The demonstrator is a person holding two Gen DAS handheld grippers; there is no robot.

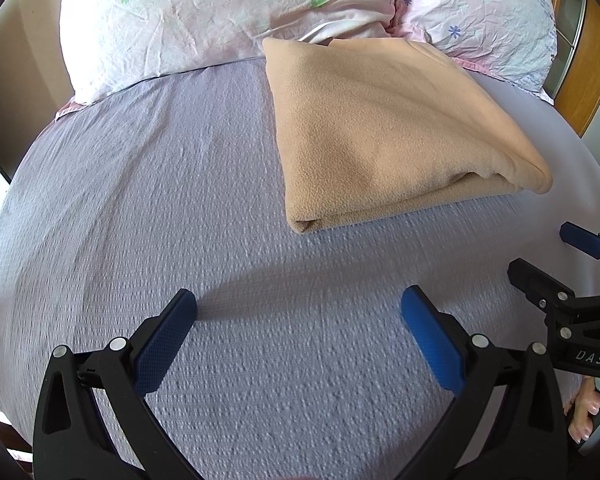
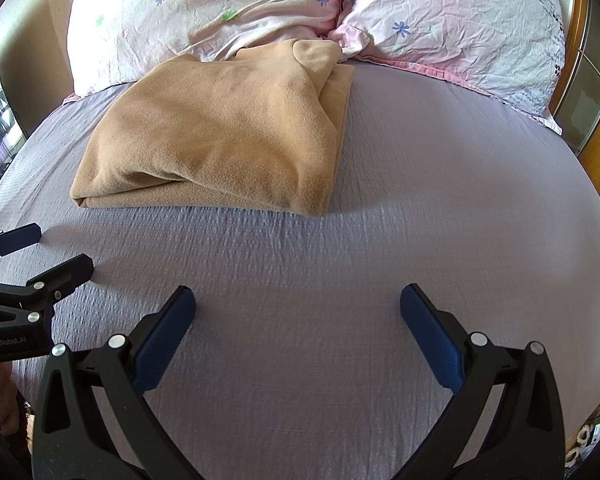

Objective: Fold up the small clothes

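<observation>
folded tan fleece garment [image 1: 384, 128] on lavender bedsheet [image 1: 160, 200] | left gripper [image 1: 299, 312] spread, empty | right gripper [image 2: 298, 306] spread, empty | only right view shows garment's bunched far corner

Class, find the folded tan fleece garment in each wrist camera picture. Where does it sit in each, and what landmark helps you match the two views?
Left wrist view: the tan fleece garment lies upper right of centre on the bed sheet.
Right wrist view: the garment lies upper left of centre.
Shared landmark: the pillow with the tree print, right behind the garment in both.
</observation>
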